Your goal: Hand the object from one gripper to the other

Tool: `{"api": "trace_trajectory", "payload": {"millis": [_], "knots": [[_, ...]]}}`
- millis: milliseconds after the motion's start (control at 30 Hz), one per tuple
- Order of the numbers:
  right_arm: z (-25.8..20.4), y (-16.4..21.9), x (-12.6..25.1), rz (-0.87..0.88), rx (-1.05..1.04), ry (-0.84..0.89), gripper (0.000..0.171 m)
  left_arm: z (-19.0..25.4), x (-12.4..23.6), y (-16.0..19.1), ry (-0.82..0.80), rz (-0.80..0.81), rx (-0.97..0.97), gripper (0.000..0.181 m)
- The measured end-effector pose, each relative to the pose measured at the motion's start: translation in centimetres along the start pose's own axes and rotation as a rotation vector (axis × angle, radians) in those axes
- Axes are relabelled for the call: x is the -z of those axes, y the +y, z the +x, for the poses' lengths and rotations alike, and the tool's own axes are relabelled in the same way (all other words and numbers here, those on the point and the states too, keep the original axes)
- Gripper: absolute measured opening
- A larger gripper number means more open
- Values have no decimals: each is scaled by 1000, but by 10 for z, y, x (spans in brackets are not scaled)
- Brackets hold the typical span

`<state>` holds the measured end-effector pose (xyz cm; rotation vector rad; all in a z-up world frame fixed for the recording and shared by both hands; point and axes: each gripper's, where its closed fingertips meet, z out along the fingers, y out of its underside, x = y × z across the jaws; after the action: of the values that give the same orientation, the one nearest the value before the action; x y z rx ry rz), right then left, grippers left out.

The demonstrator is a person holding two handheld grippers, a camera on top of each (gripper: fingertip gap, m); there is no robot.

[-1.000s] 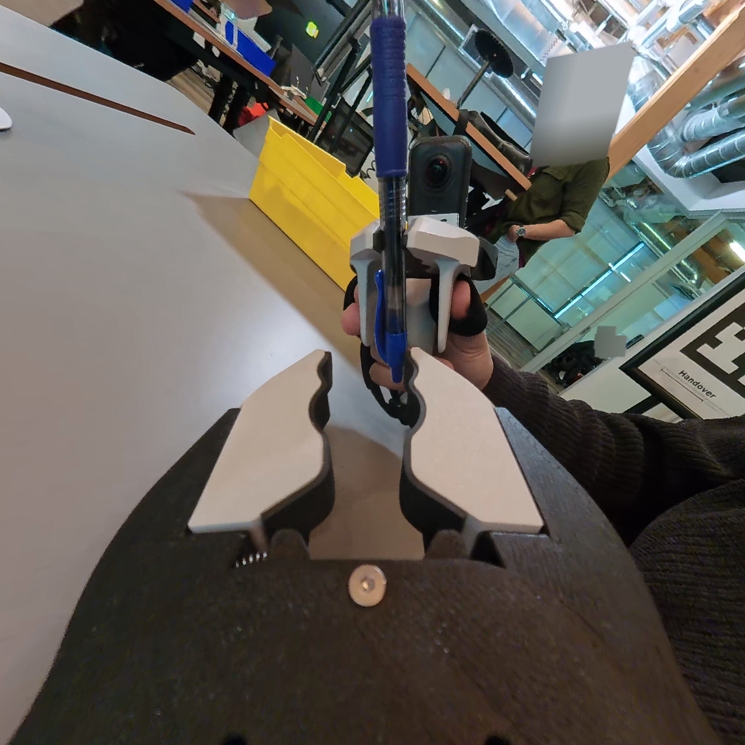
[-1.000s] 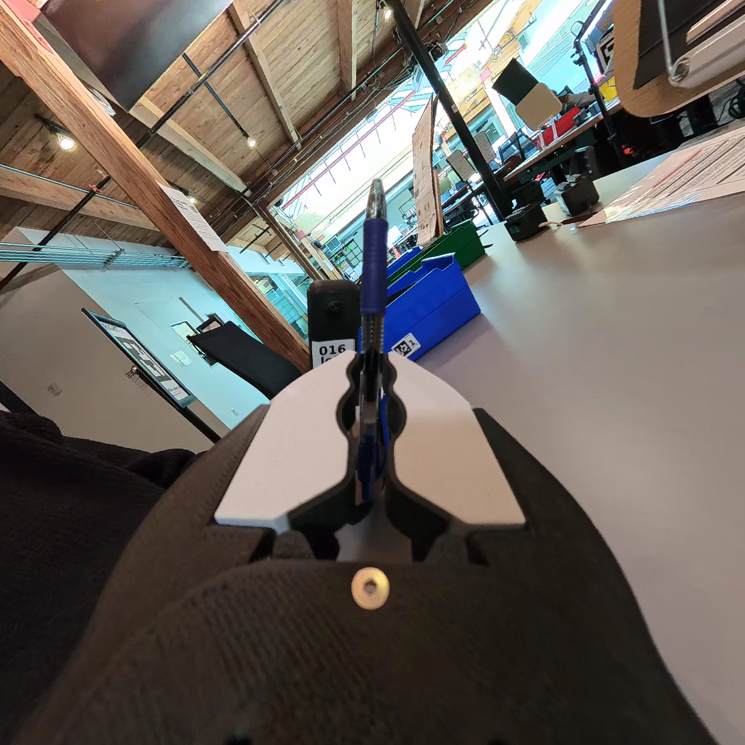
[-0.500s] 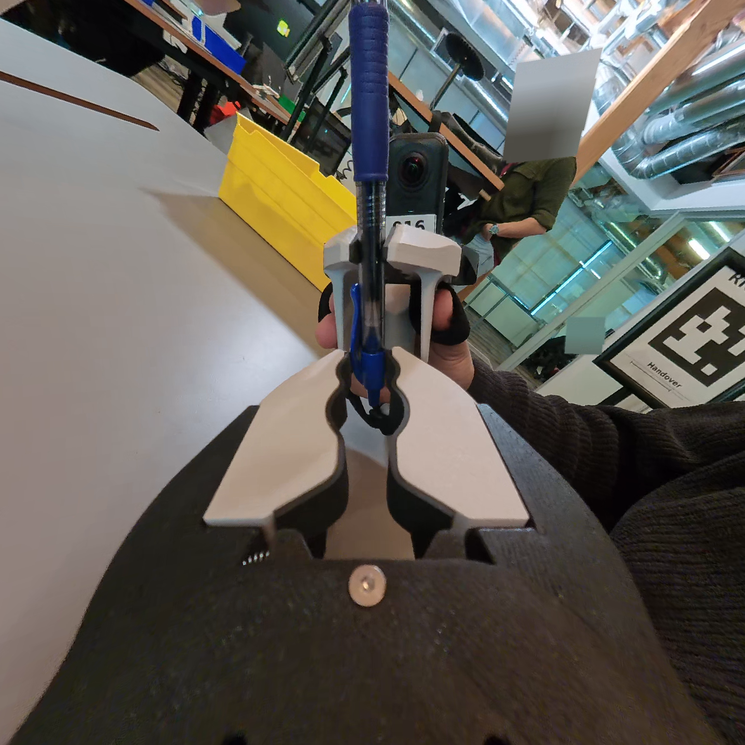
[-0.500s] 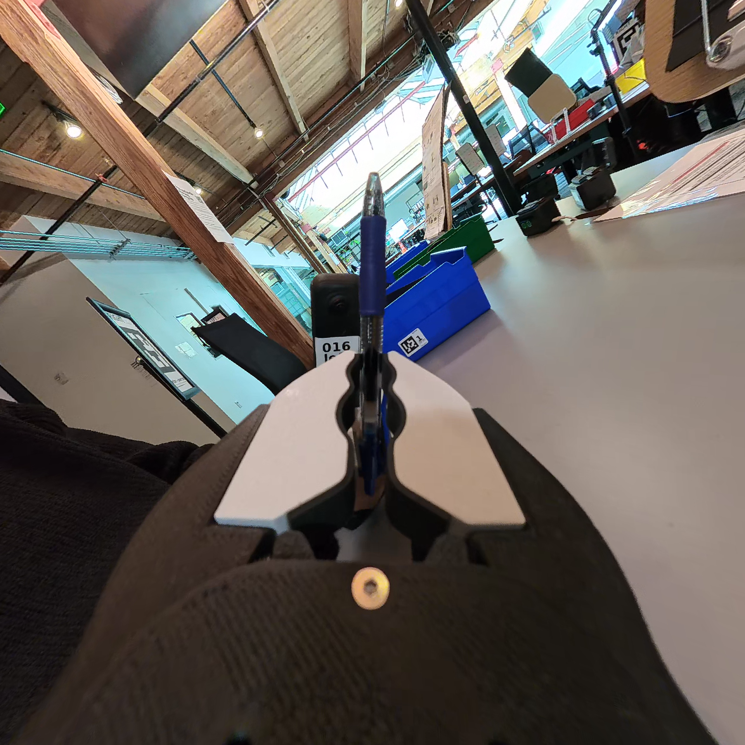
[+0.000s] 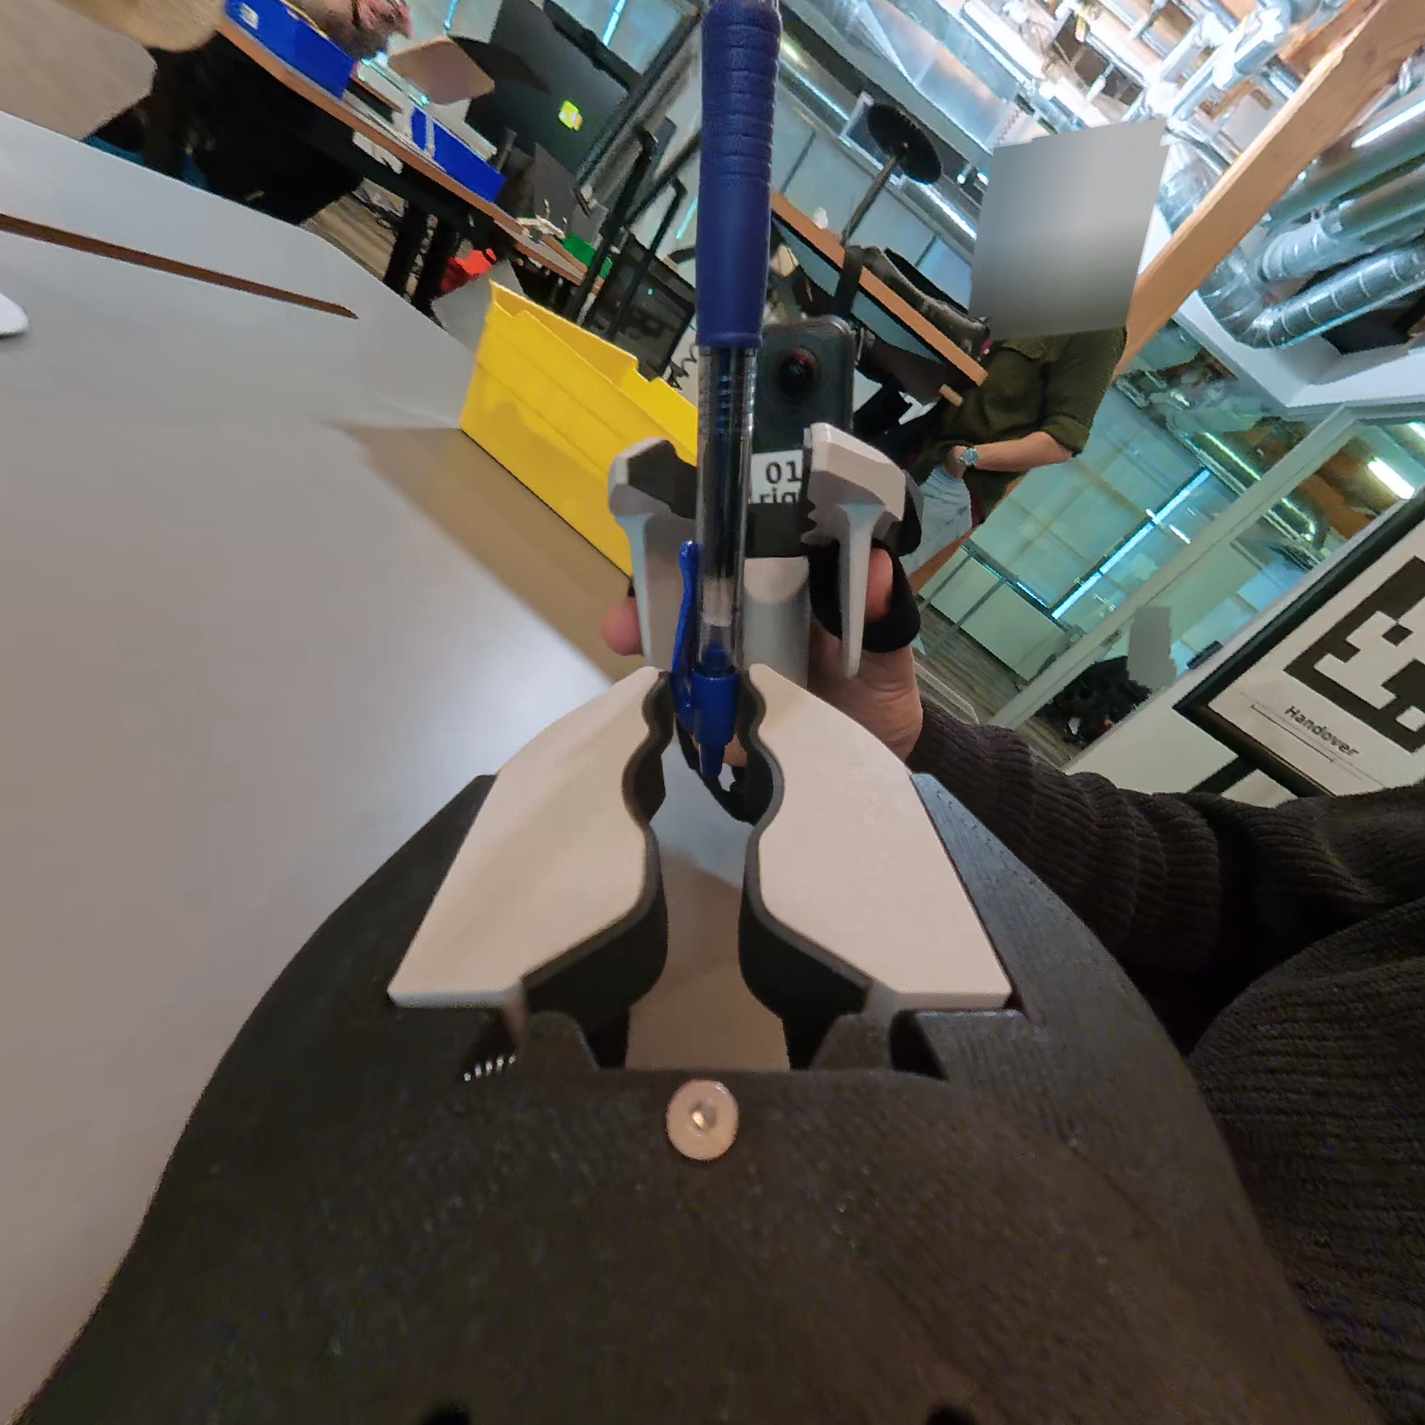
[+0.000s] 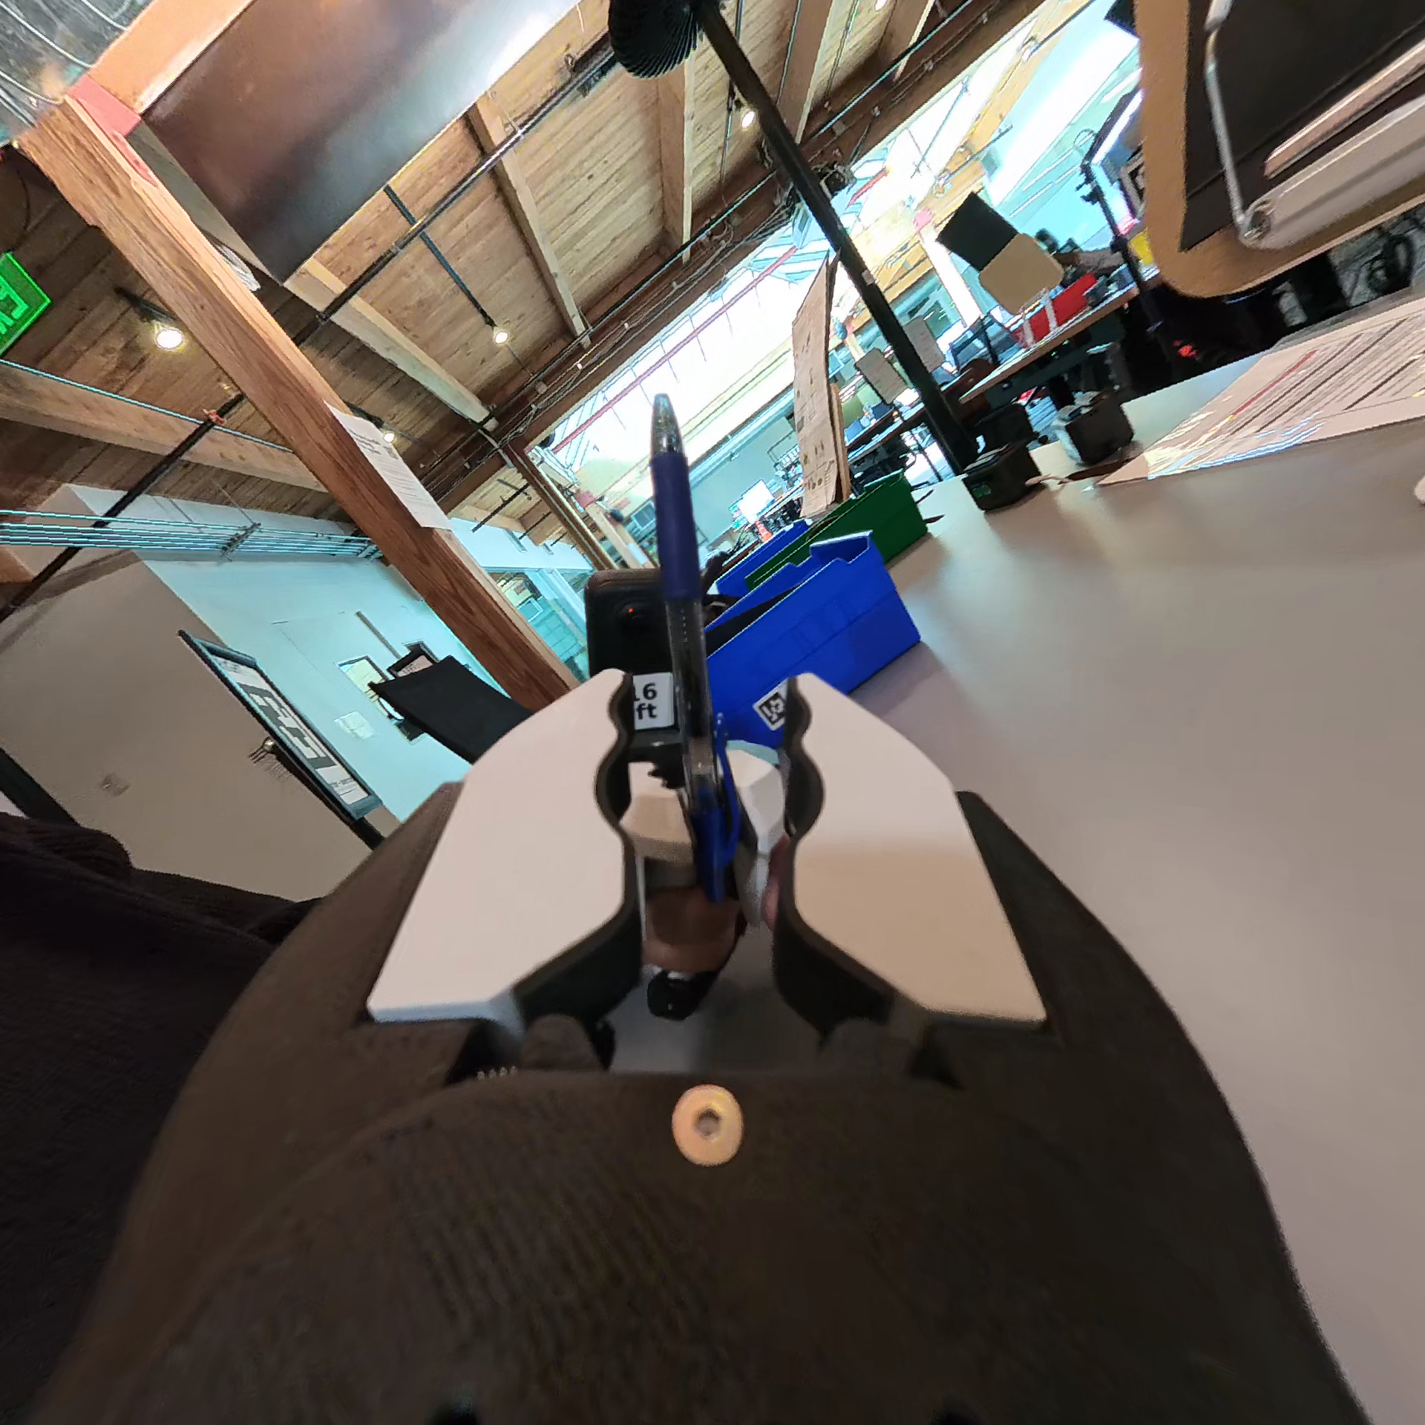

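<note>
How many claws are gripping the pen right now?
1. The left claw is shut on the clip end of the pen and holds it upright. The right claw, facing it, has its jaws wide apart around the barrel.

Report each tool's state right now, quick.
Left tool: closed on the clip end of the blue pen.
Right tool: open, fingers apart on either side of the pen, not gripping it.

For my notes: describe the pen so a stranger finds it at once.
Over the pale grey table, the left gripper pinches a slim clear pen upright by its clip end, inside the open right gripper. Its ribbed blue grip sets it apart from the grey fingers.
</note>
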<state>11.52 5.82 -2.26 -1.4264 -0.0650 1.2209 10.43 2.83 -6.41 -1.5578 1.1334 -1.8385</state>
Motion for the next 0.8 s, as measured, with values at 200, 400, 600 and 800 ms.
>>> {"api": "trace_trajectory", "payload": {"millis": [200,400,600,800], "knots": [[6,-4,5,-16,80,62,38,-24,24,-22,-75,83,51,15],[5,2,2,-83,281,130,45,-38,33,-24,-94,85,140,16],[2,4,3,-153,699,212,50,-31,28,-13,-2,31,256,16],[9,7,6,-205,822,238,60,-6,18,12,161,-135,332,17]]}}
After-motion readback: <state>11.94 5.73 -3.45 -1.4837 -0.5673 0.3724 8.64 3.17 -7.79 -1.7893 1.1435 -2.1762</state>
